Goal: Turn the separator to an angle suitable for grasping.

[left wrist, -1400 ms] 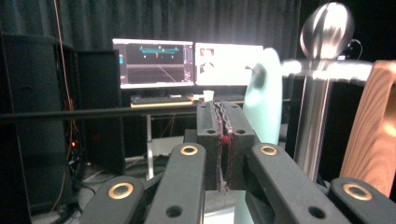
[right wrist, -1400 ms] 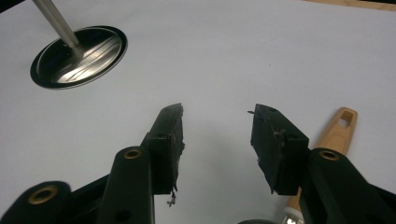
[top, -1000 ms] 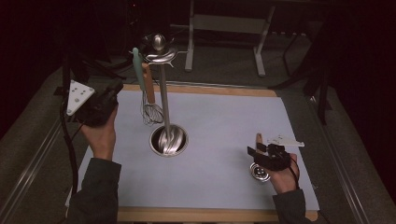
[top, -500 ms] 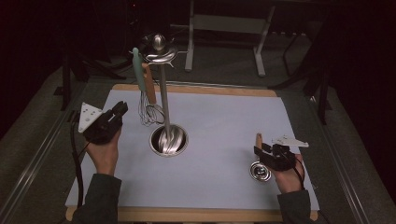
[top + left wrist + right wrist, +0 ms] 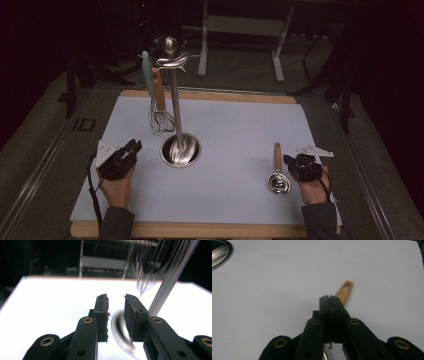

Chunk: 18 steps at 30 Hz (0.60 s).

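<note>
A metal utensil stand (image 5: 180, 150) rises from its round base in the middle of the white mat. A whisk (image 5: 160, 107) with a wooden handle and a teal utensil (image 5: 146, 70) hang from its top. My left gripper (image 5: 132, 146) rests low on the mat, left of the base. It is open, its jaws have just been opening, and nothing is between them (image 5: 116, 296); the blurred base (image 5: 120, 325) and pole (image 5: 170, 277) lie beyond. A small metal ladle (image 5: 277, 172) with a wooden handle (image 5: 344, 290) lies on the mat. My right gripper (image 5: 291, 161) sits just right of it. Its jaws (image 5: 331, 298) have just closed together on nothing.
The mat (image 5: 240, 125) lies on a wooden board with dark carpet all round. A metal frame (image 5: 240, 30) stands beyond the far edge. The stand's base (image 5: 219, 252) appears at the top left of the right gripper view.
My left hand has come down from beside the hanging utensils to the mat, its jaws spreading. My right gripper's jaws have come together, and it has edged slightly right of the ladle's handle.
</note>
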### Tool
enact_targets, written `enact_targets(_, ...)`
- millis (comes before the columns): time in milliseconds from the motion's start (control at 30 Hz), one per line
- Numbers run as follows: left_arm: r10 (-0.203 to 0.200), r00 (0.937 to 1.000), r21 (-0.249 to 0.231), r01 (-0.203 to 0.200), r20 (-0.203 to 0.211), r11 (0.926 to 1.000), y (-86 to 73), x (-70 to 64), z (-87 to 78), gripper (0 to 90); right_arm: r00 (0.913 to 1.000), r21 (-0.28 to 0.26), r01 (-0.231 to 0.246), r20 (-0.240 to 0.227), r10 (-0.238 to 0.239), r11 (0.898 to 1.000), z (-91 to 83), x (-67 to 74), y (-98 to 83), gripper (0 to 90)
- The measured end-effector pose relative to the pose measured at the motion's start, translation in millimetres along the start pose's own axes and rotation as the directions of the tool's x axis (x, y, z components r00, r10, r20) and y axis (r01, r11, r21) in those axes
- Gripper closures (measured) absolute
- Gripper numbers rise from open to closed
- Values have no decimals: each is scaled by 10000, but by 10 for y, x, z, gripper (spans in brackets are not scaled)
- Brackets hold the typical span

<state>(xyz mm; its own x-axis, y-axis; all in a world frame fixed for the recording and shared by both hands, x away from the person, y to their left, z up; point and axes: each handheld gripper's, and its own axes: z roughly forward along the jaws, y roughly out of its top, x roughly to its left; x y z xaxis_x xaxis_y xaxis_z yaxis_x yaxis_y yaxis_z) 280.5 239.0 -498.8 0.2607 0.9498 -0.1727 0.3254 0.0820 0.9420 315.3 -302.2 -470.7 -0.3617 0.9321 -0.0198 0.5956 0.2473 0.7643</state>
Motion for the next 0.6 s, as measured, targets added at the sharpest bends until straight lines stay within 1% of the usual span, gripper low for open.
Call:
enact_targets(67, -81, 9999, 285, 84, -115, 9996, -128, 35, 9, 714, 10000, 56, 18, 40, -18, 10000, 7, -20, -6, 899)
enact_targets(100, -129, 9997, 548, 139, -188, 9984, -236, 65, 14, 712, 9998, 272, 49, 181, -53, 9996, 46, -63, -29, 899)
enact_targets(133, -187, 9996, 629, 201, -226, 9978, -272, 76, 18, 711, 9997, 410, 75, 233, -85, 9991, 76, -89, -41, 900)
enact_targets(167, -246, 9994, 675, 262, -238, 9974, -291, 86, 21, 709, 9996, 549, 68, 258, -82, 9985, 104, -115, -54, 900)
enact_targets(233, -198, 9994, 700, 218, -283, 9973, -300, 94, 29, 702, 9996, 776, -24, 268, 3, 9970, 166, -168, -74, 899)
enact_targets(267, -198, 9994, 700, 218, -283, 9973, -300, 94, 29, 700, 9996, 776, -24, 268, 3, 9970, 166, -168, -74, 899)
enact_targets(300, -117, 9994, 862, 144, -316, 9962, -317, 91, 53, 699, 9994, 989, -114, 336, 81, 9950, 225, -208, -88, 899)
enact_targets(333, -117, 9994, 862, 144, -316, 9962, -317, 91, 53, 697, 9993, 1115, -136, 362, 96, 9937, 257, -223, -94, 899)
enact_targets(367, 34, 9994, 1034, 1, -330, 9946, -348, 84, 78, 696, 9992, 1229, -135, 401, 86, 9923, 289, -237, -100, 899)
enact_targets(400, 34, 9994, 1034, 1, -330, 9946, -348, 84, 78, 694, 9992, 1229, -135, 401, 86, 9923, 289, -237, -100, 899)
enact_targets(433, 58, 9994, 1087, -20, -339, 9941, -354, 77, 87, 694, 9990, 1340, -142, 429, 86, 9909, 324, -249, -106, 899)
enact_targets(467, 116, 9993, 1086, -75, -368, 9941, -356, 71, 88, 690, 9989, 1561, -152, 457, 82, 9876, 396, -276, -114, 899)
enact_targets(500, 162, 9992, 1077, -122, -363, 9941, -358, 67, 87, 688, 9988, 1668, -176, 476, 98, 9858, 432, -286, -118, 899)
enact_targets(533, 176, 9992, 1112, -134, -365, 9937, -363, 65, 89, 688, 9988, 1668, -176, 476, 98, 9858, 432, -286, -118, 899)
enact_targets(567, 169, 9992, 1148, -126, -367, 9933, -371, 63, 97, 685, 9988, 1833, -151, 480, 64, 9829, 502, -297, -119, 899)
enact_targets(600, 179, 9992, 1141, -136, -368, 9934, -374, 60, 99, 685, 9989, 1928, -132, 468, 42, 9812, 532, -297, -116, 898)
